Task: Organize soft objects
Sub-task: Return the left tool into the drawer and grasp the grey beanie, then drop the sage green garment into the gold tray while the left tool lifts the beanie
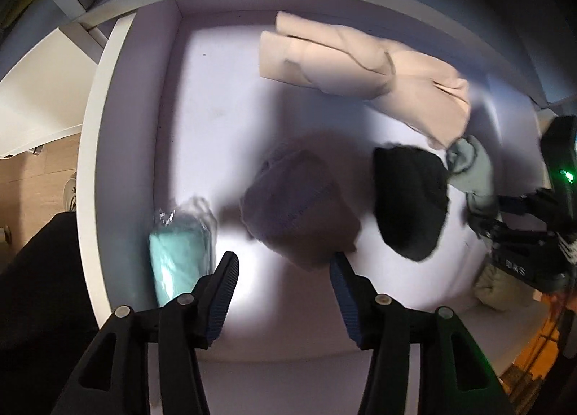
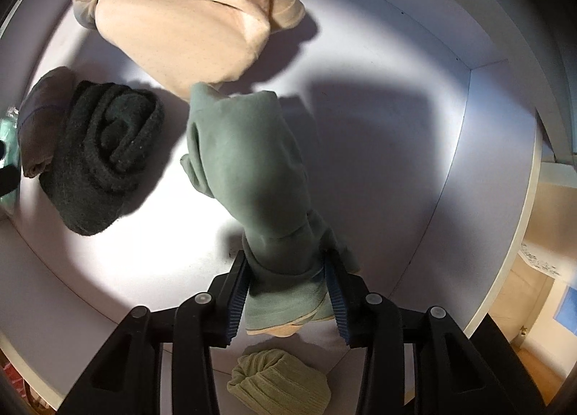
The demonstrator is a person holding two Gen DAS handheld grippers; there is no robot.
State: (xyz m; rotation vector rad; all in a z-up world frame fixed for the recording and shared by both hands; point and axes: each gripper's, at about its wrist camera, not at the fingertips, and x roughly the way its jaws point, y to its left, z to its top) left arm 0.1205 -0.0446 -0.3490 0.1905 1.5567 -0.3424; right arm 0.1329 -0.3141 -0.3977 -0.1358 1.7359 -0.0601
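Observation:
My right gripper (image 2: 286, 267) is shut on a grey-green sock roll (image 2: 249, 162) and holds it over the white drawer floor (image 2: 378, 169); the roll also shows in the left wrist view (image 1: 472, 169). My left gripper (image 1: 285, 263) is open and empty, just in front of a brown rolled cloth (image 1: 299, 205). A black knit roll (image 1: 411, 198) lies right of the brown one, also seen in the right wrist view (image 2: 104, 155). A beige folded garment (image 1: 364, 68) lies at the back (image 2: 187, 25). A teal packet (image 1: 180, 256) lies by the left wall.
The drawer's white left wall (image 1: 97, 162) and right wall (image 2: 497, 169) bound the space. An olive ribbed roll (image 2: 281, 382) lies below my right gripper. A pale cloth (image 1: 494, 288) lies under the right gripper's body (image 1: 530, 234). Wooden floor (image 1: 39, 177) shows at the far left.

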